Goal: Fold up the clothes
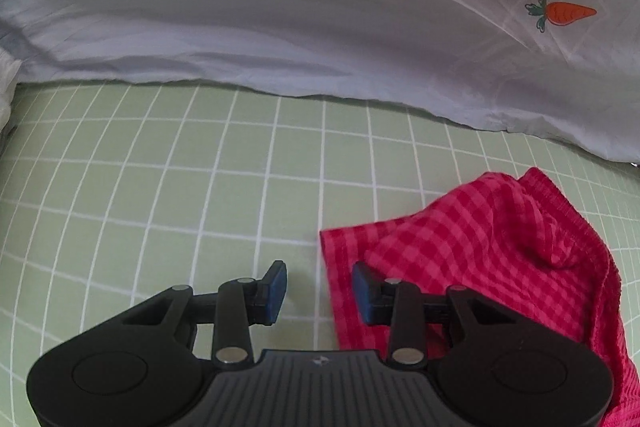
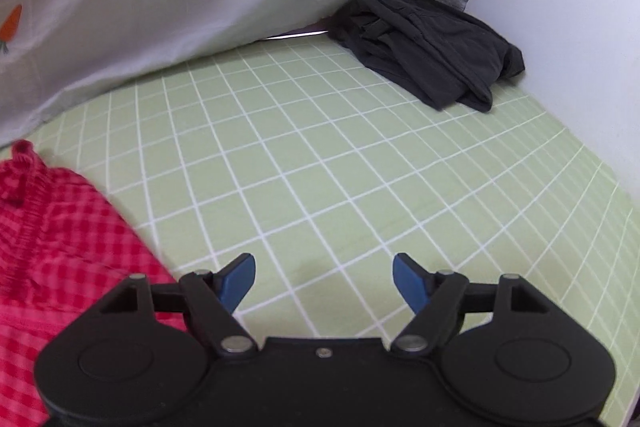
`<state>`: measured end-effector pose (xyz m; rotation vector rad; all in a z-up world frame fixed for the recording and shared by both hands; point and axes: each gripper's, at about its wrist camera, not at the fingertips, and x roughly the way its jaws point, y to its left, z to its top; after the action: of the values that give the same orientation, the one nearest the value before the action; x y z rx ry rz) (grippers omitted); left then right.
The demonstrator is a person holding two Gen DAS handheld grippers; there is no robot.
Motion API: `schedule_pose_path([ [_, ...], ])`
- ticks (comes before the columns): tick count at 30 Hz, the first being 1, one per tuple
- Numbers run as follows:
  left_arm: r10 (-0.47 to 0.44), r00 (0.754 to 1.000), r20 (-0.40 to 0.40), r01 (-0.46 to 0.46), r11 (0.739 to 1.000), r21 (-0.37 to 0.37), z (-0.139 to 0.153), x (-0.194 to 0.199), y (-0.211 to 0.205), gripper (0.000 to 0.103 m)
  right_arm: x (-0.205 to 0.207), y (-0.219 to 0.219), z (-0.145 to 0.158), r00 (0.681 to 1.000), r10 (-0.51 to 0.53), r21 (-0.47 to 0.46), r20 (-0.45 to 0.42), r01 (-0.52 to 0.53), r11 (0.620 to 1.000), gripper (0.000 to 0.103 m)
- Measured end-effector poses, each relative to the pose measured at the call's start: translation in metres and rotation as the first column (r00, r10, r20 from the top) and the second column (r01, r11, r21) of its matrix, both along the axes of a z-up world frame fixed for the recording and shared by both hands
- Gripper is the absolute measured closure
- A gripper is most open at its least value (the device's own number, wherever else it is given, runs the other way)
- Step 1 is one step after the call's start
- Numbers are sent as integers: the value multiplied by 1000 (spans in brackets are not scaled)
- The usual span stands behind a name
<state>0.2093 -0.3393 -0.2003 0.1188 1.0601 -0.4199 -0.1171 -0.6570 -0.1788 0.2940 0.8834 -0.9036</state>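
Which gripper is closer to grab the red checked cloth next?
Probably the left gripper: the edge of the red checked cloth lies right at its open pads. The right gripper is open over bare green sheet, with the cloth off to its side.

A red-and-pink checked garment [image 1: 480, 259] lies rumpled on the green gridded sheet [image 1: 160, 187], its ribbed, gathered band bunched up toward the pale quilt [image 1: 280, 27] that covers the sheet's far edge. One flat corner of it spreads out smooth on the sheet. A dark grey garment [image 2: 424, 47] lies well apart from it, loosely folded in a creased heap at the sheet's far corner, against the quilt and beside the white wall [image 2: 560, 27].
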Motion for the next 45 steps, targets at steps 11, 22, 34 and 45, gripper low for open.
schedule_pose_path([
  [11,-97,993,62,96,995,26,-4,-9,-12,101,11,11,6,998,63,-7,-2,-63,998,27],
  [22,95,995,-8,-93,989,113,6,-115,132,101,0,55,22,987,145,28,75,-147,989,27],
  [34,390,914,-113,-380,919,101,4,-255,275,93,-37,129,33,957,257,93,137,-270,958,27],
  [45,314,949,-24,-312,948,68,25,-241,249,57,-29,140,33,941,303,95,149,-319,943,26],
])
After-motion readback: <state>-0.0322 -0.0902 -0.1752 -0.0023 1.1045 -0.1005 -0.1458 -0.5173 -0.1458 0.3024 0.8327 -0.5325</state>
